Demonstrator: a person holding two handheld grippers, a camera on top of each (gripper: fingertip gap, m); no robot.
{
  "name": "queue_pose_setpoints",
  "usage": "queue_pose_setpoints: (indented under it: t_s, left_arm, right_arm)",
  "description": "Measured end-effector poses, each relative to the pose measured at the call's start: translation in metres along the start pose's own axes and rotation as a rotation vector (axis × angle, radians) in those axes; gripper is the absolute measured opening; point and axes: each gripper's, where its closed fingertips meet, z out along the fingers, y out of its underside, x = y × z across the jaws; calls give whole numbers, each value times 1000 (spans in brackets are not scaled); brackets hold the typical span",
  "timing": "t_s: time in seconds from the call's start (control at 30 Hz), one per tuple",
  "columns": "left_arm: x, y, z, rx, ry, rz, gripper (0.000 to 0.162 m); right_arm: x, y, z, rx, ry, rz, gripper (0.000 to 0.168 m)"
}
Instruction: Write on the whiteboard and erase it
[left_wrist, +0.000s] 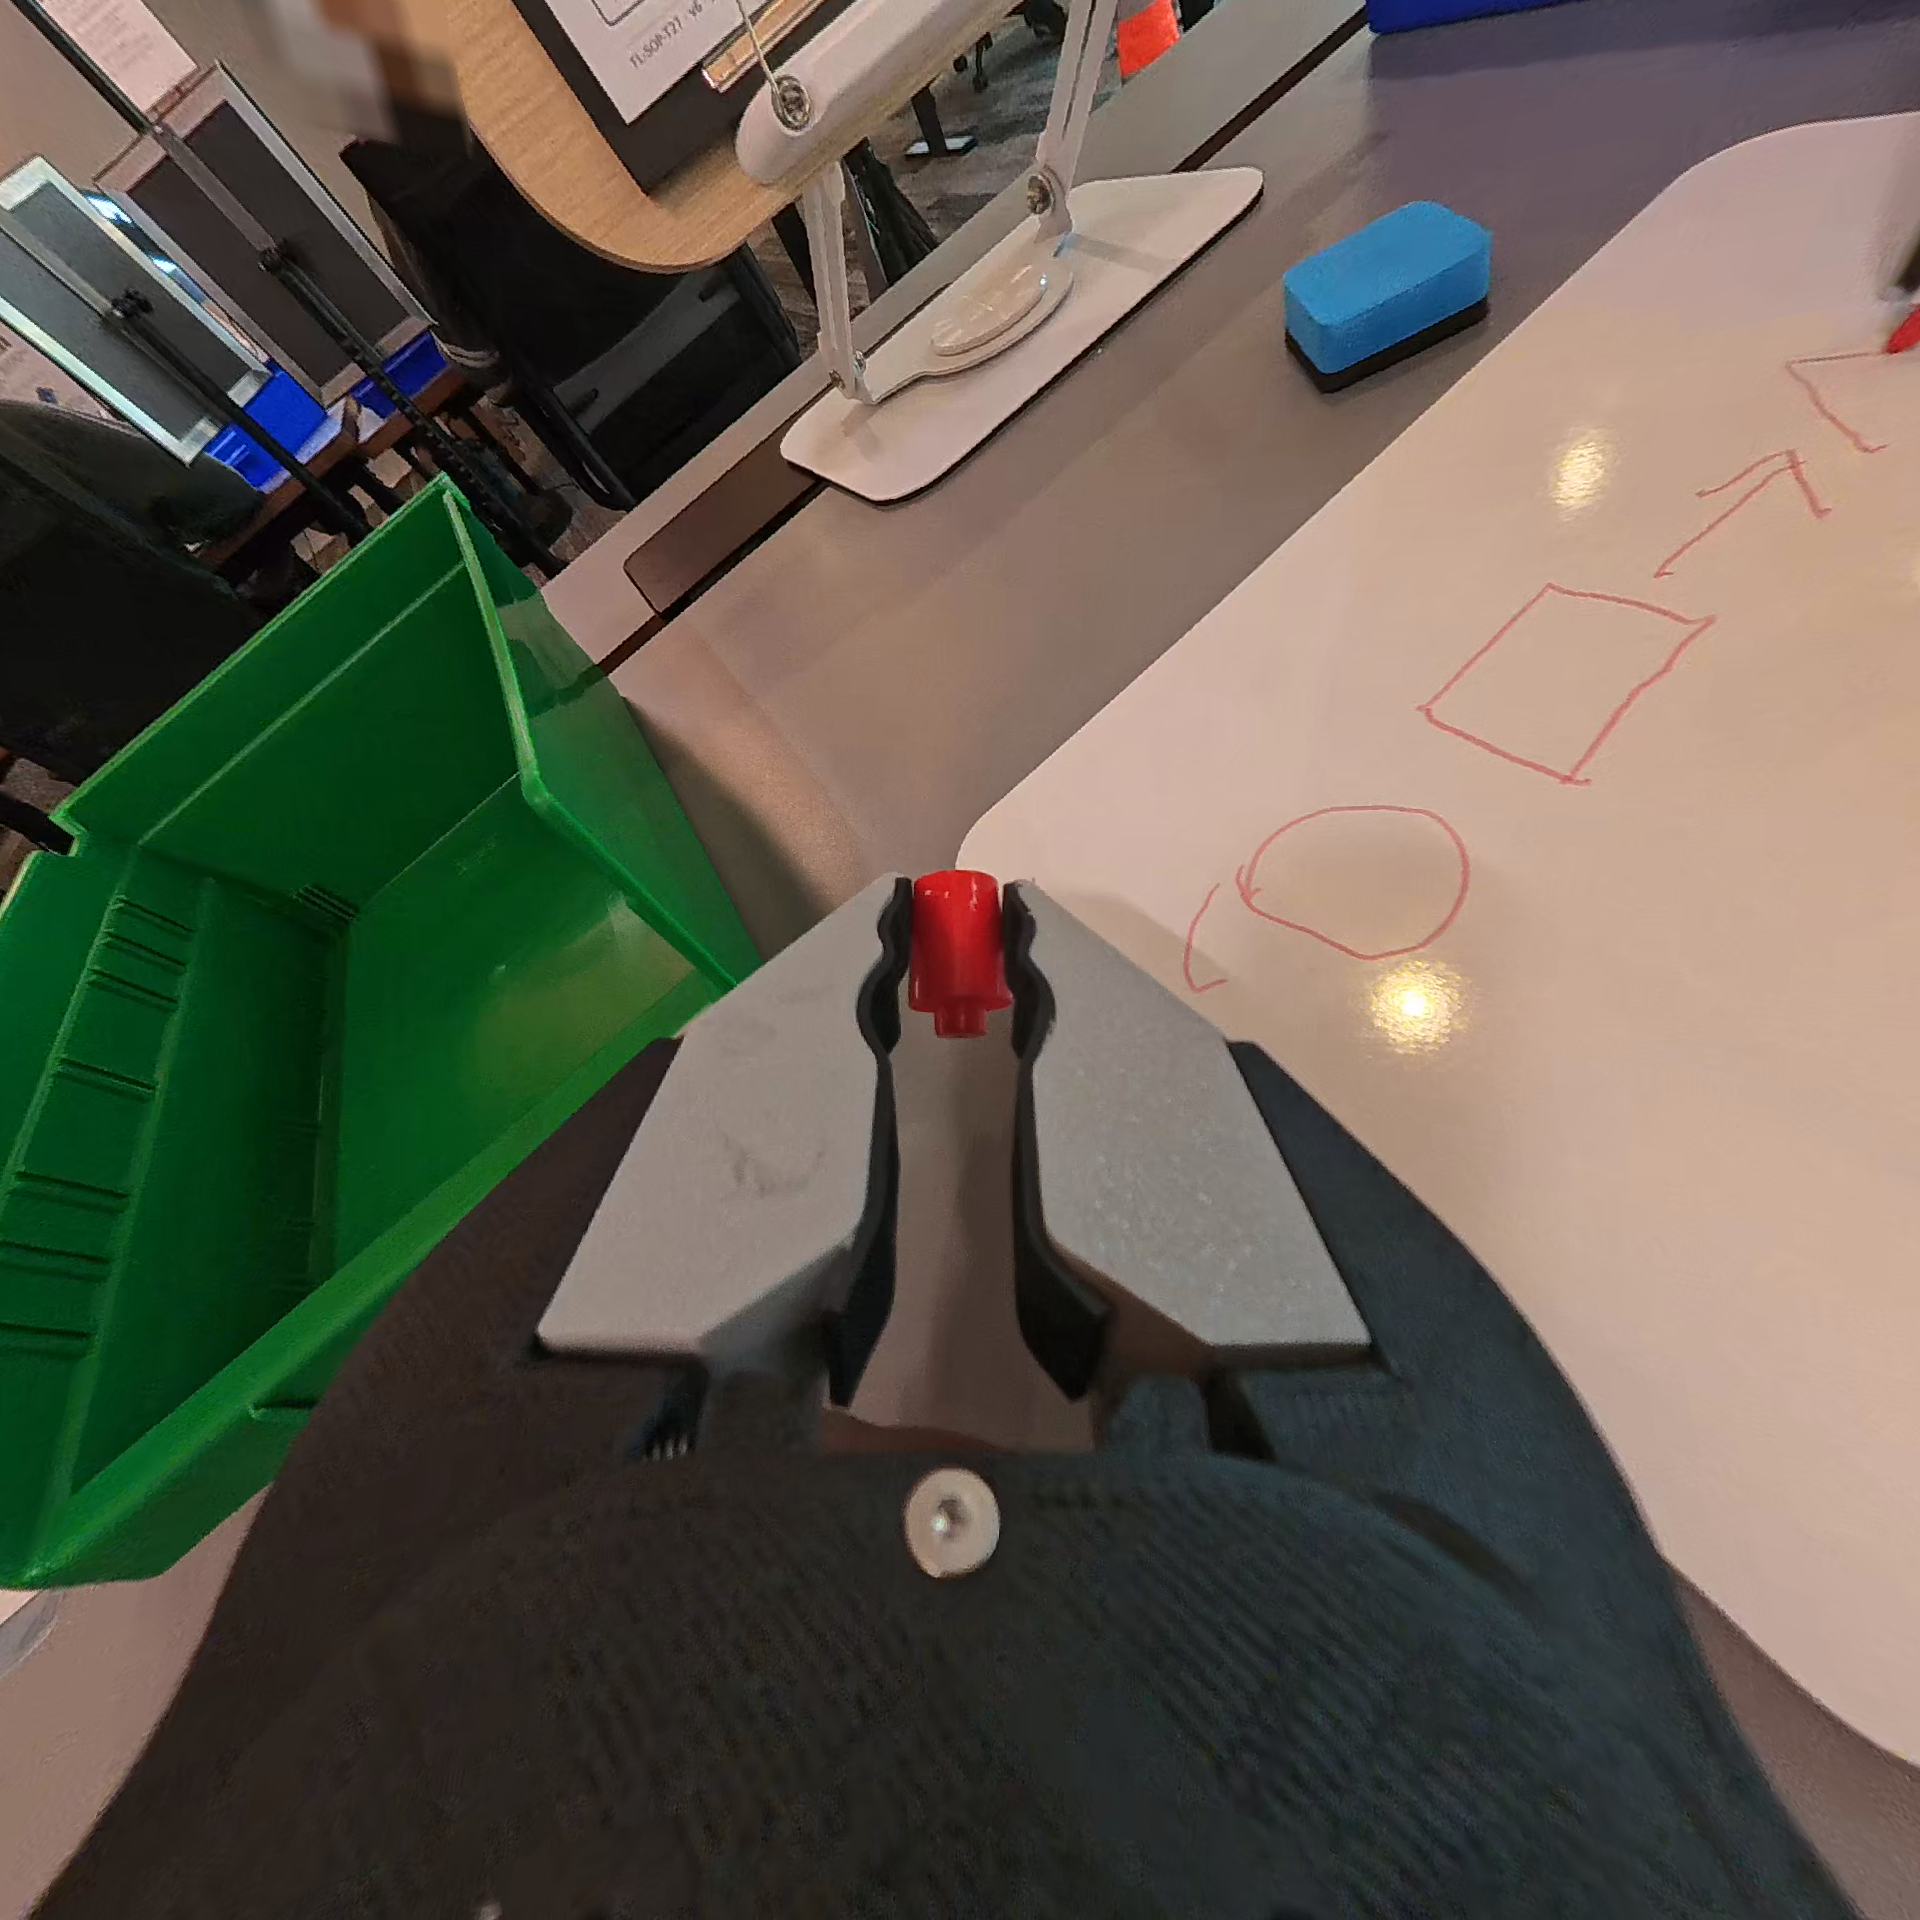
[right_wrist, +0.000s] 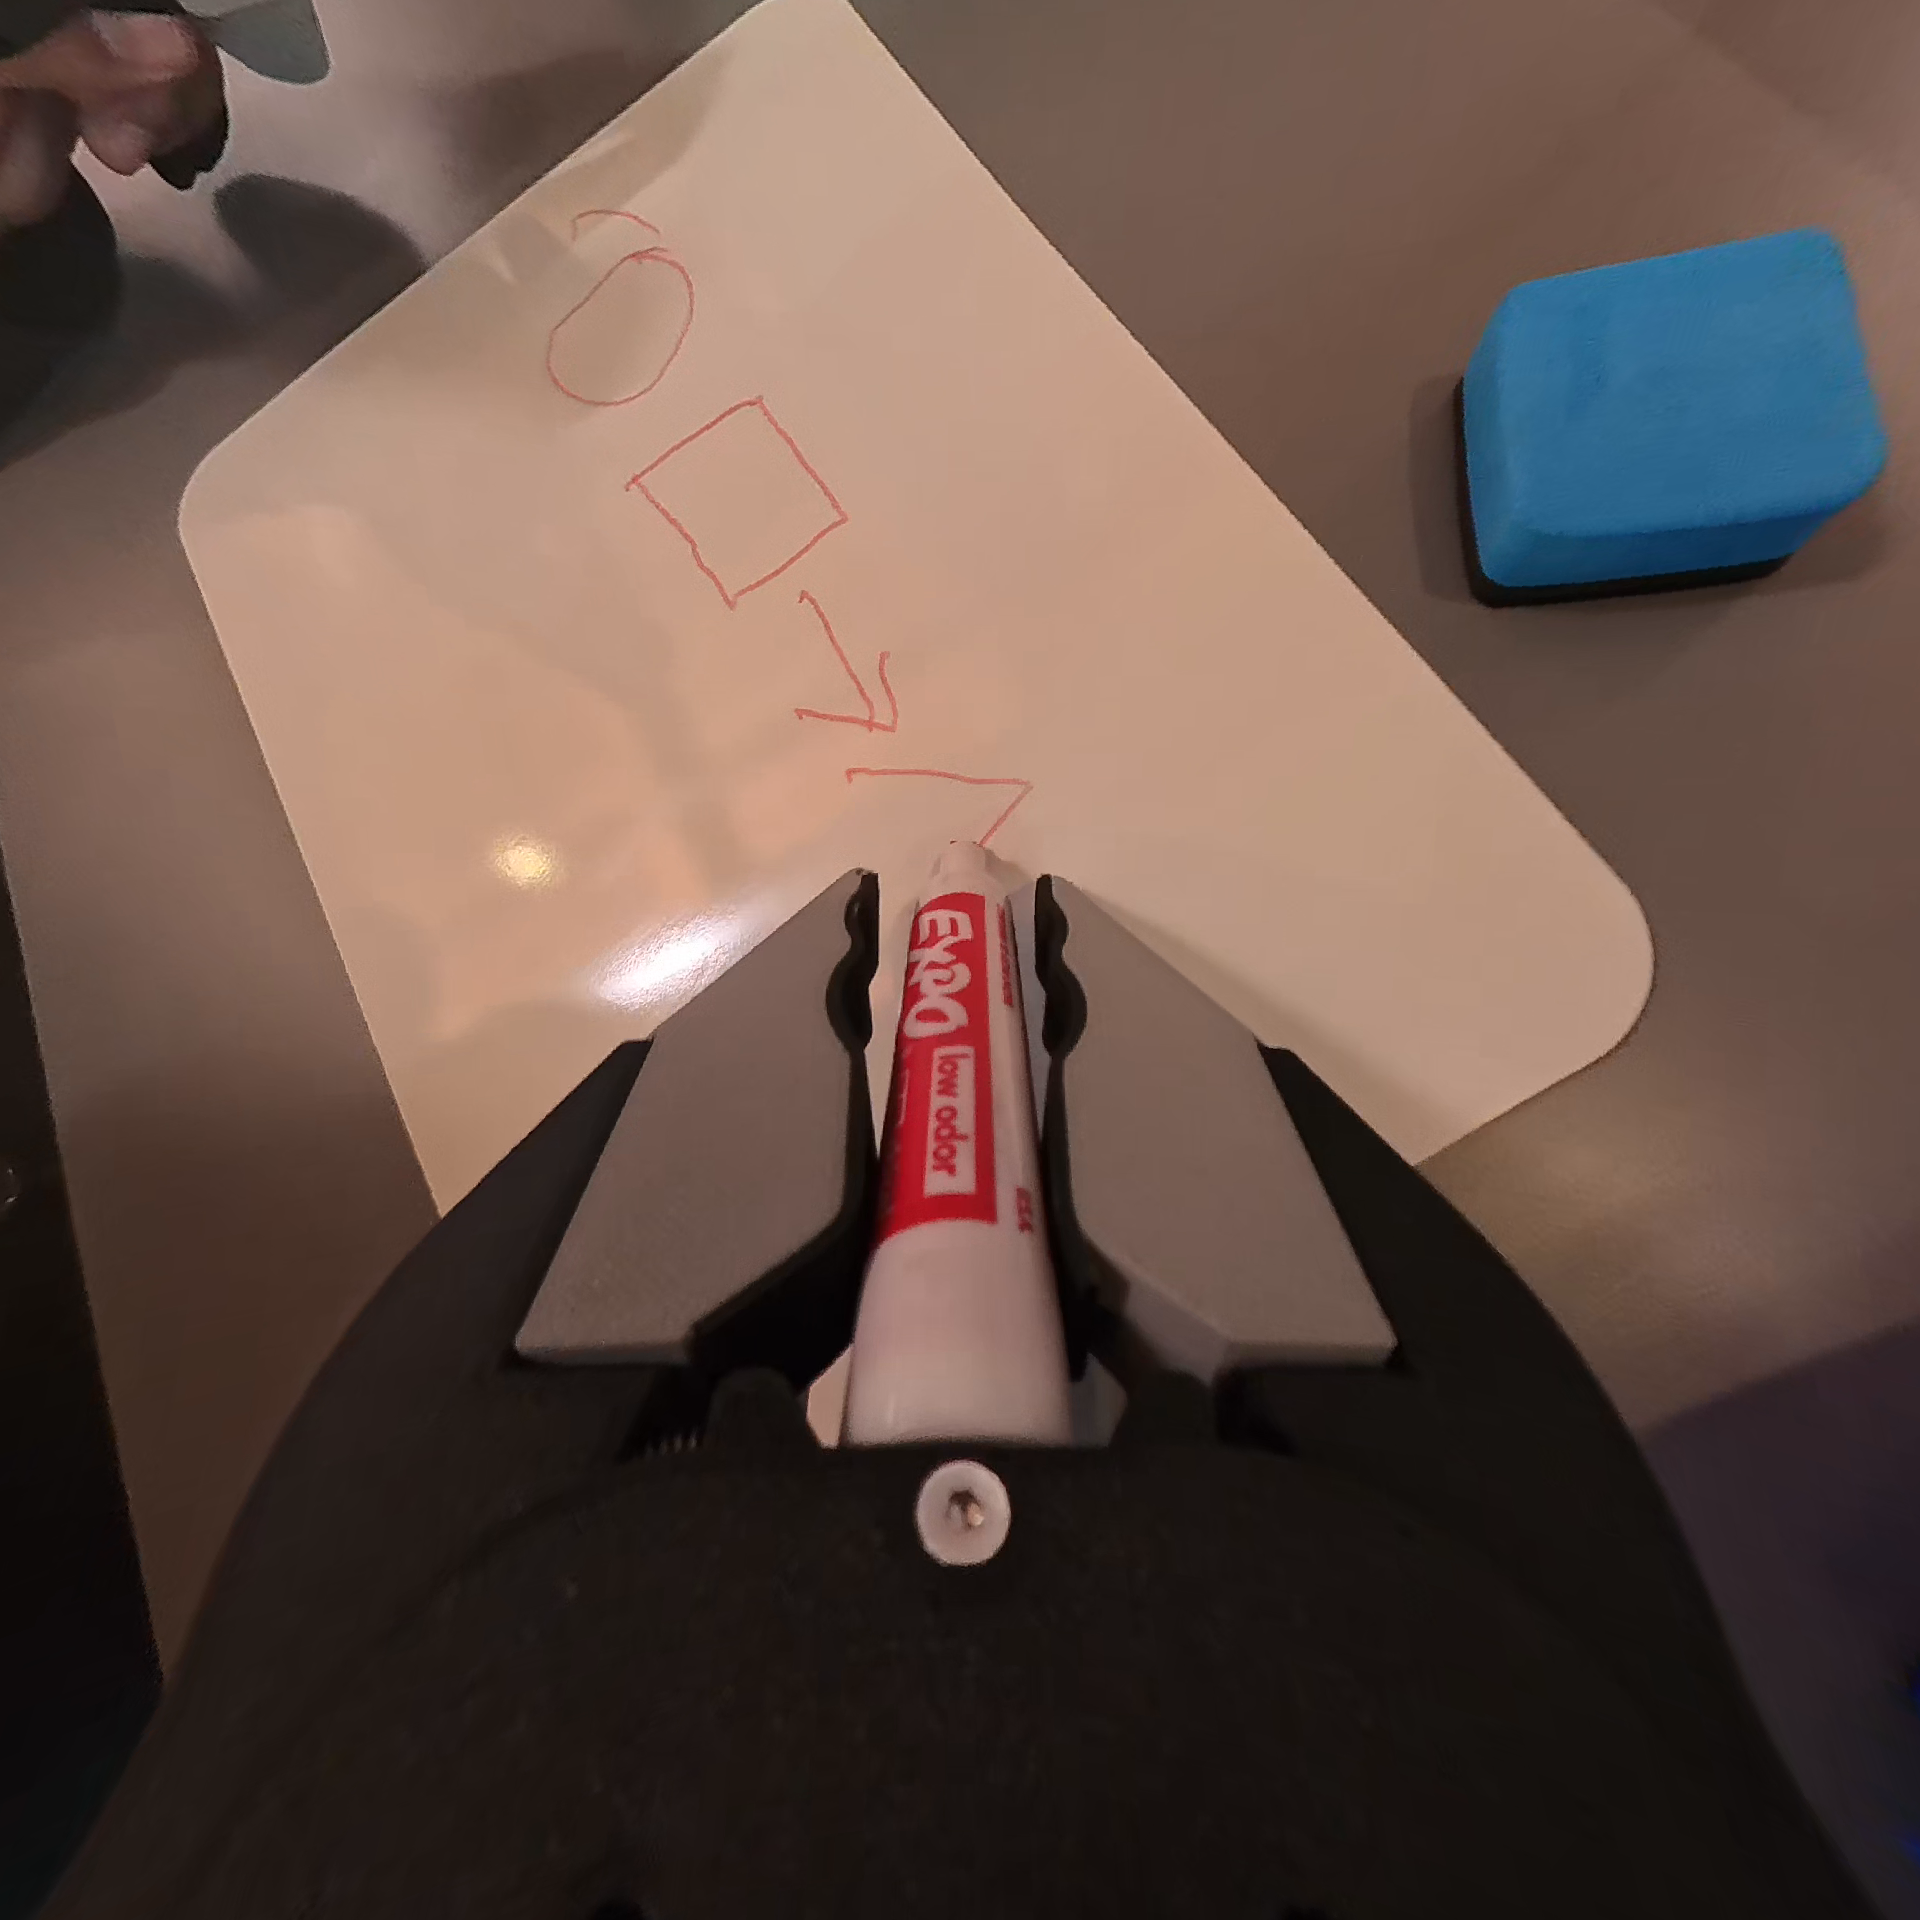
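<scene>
Whiteboard (right_wrist: 1195, 727) lies flat on the grey table (right_wrist: 1351, 156), a white sheet with rounded corners, its glossy face catching ceiling lights. Red marks run across it in a row: a circle (right_wrist: 620, 330) with a short curved stroke beside it, a square (right_wrist: 740, 499), an arrow (right_wrist: 852, 686), and an unfinished angular shape (right_wrist: 956, 795) at the end of the row.

The right claw (right_wrist: 956, 883) is closed on a marker (right_wrist: 945, 1122), white-bodied with a red label, which lies lengthwise between the fingers and pokes out past their tips. Its tip (right_wrist: 961, 847) sits at the unfinished shape, at or just above the board; contact cannot be told for sure.

The left claw (left_wrist: 956, 894) is narrow, pinching a small red cap (left_wrist: 956, 951) between its fingertips. It hangs over the table just off the board's near corner, the circle (left_wrist: 1351, 883) lying just beyond it. From this side the square (left_wrist: 1558, 686) and arrow (left_wrist: 1745, 509) follow, and the marker's red tip (left_wrist: 1903, 335) shows blurred at the far right edge.

A blue eraser (right_wrist: 1662, 416) with a black base rests on the table beside the board, apart from it. In the left wrist view the eraser (left_wrist: 1387, 291) sits near a white lamp base (left_wrist: 1018, 343). A green plastic bin (left_wrist: 312, 987) stands to the left of the left claw, tilted in the view
</scene>
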Motion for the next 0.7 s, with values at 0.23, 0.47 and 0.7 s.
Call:
queue_pose_setpoints:
  t_s: [0.23, 0.47, 0.7]
  left_arm:
    - [0, 1, 1, -3, -1, -1, 15]
    - [0, 1, 1, -5, -1, -2, 16]
    - [0, 2, 1, -7, 1, -3, 16]
  right_arm:
    - [-4, 7, -5, 3, -3, 6, 29]
    - [-7, 5, -2, -2, -9, -3, 29]
    - [-19, -5, 11, -12, -37, -31, 29]
